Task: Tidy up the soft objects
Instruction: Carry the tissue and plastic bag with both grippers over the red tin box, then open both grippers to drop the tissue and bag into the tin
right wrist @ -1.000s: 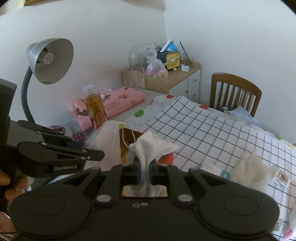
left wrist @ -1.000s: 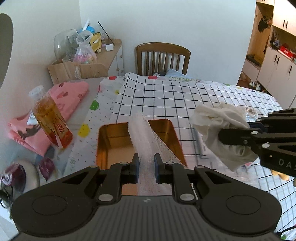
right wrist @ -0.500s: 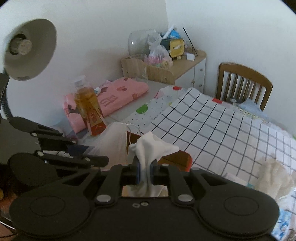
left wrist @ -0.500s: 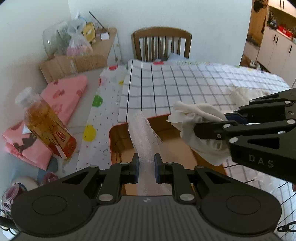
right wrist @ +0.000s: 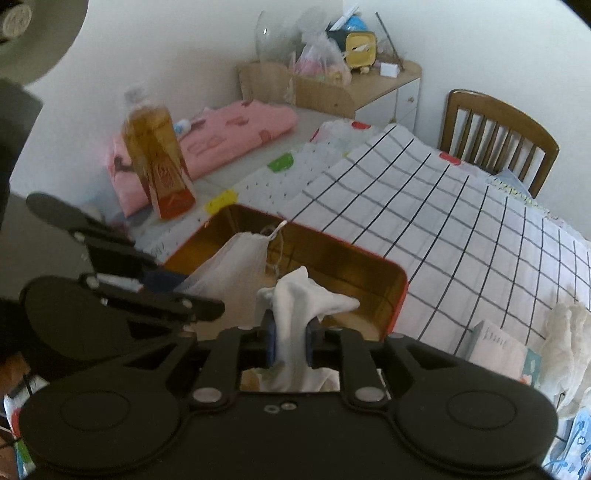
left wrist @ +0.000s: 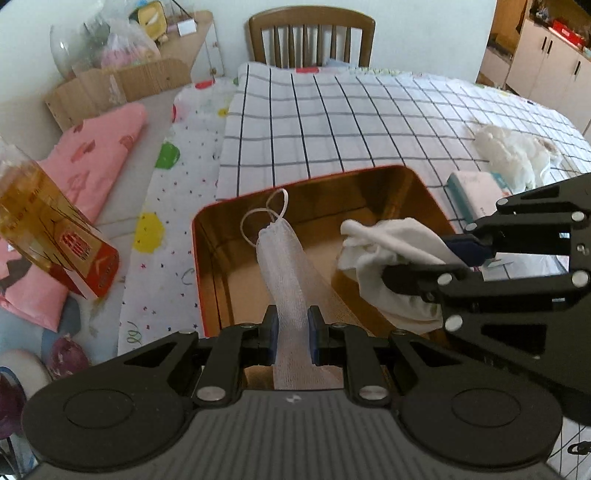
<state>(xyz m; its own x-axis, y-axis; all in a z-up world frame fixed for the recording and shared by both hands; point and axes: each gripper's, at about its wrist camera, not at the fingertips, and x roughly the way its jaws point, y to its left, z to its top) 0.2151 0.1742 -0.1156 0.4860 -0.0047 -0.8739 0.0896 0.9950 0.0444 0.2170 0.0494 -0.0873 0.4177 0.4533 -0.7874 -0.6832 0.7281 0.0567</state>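
Both cameras ride just behind their own fingers, tilted steeply down, close above the tin (left wrist: 207, 258). The left view faces the chair (left wrist: 312, 33); the right looks leftward toward the bottle (right wrist: 157, 158). Both share the tin and checked cloth (right wrist: 461, 229).

Bottle (left wrist: 48, 236) of amber liquid — cut off by the left edge in the left wrist view, blurred in both; label print unreadable.

Lamp shade (right wrist: 33, 37) clipped at the top left corner of the right wrist view, smeared.

Lower end of the mesh pouch (left wrist: 286, 280) hidden behind the left gripper's body. White cloth (right wrist: 295, 306) likewise runs out of sight under the right gripper.

Near wall of the tin (left wrist: 207, 266) hidden by both grippers.

Small packet (right wrist: 495, 350) beside the tin — print too small to read.
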